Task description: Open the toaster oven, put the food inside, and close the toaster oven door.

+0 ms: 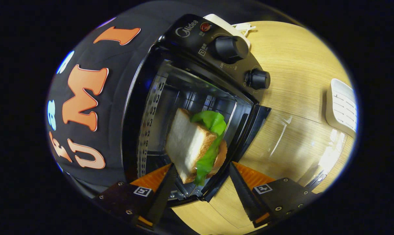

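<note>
The black toaster oven stands open, and its glass door lies folded down over the wooden table. A sandwich of white bread, green lettuce and a brown bun sits in the mouth of the oven cavity. It reaches in just beyond my fingertips. My gripper straddles its near end. One finger lies against the white bread. The other finger stands a small gap off the bun side, by the door hinge. Both fingers do not press on the sandwich.
Two black knobs stick out of the oven's control panel beside the cavity. A white slotted object lies on the wooden table past the door. Another white item sits behind the oven. The booth's black cloth wall is behind it.
</note>
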A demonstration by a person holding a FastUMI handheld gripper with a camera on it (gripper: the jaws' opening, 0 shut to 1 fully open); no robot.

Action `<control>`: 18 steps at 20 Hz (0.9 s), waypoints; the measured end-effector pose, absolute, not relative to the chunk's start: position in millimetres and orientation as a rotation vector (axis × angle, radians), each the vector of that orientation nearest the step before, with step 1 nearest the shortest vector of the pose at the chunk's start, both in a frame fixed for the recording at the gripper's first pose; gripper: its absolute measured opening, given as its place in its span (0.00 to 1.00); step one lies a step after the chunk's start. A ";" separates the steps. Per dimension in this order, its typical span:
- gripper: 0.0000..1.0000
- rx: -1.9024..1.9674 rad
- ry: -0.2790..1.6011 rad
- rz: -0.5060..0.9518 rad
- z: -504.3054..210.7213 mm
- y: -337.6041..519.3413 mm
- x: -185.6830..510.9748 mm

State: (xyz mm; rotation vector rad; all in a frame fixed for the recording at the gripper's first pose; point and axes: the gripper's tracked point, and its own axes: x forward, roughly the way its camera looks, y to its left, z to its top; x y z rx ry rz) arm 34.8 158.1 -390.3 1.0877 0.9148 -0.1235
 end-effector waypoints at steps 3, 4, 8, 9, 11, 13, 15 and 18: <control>0.98 1.056 0.946 -0.116 -382.4 158.9 17.8; 0.98 1.041 0.959 -0.105 -378.3 159.2 8.1; 0.98 0.959 0.981 -0.014 -357.8 156.0 -28.9; 0.98 0.941 0.977 0.007 -352.4 152.8 -36.9; 0.98 0.928 0.956 0.035 -346.0 145.6 -41.9; 0.98 0.953 0.946 0.030 -345.9 139.5 -41.9; 0.98 0.943 0.945 0.056 -343.0 138.6 -49.9; 0.98 0.770 0.973 0.097 -354.6 123.9 -82.3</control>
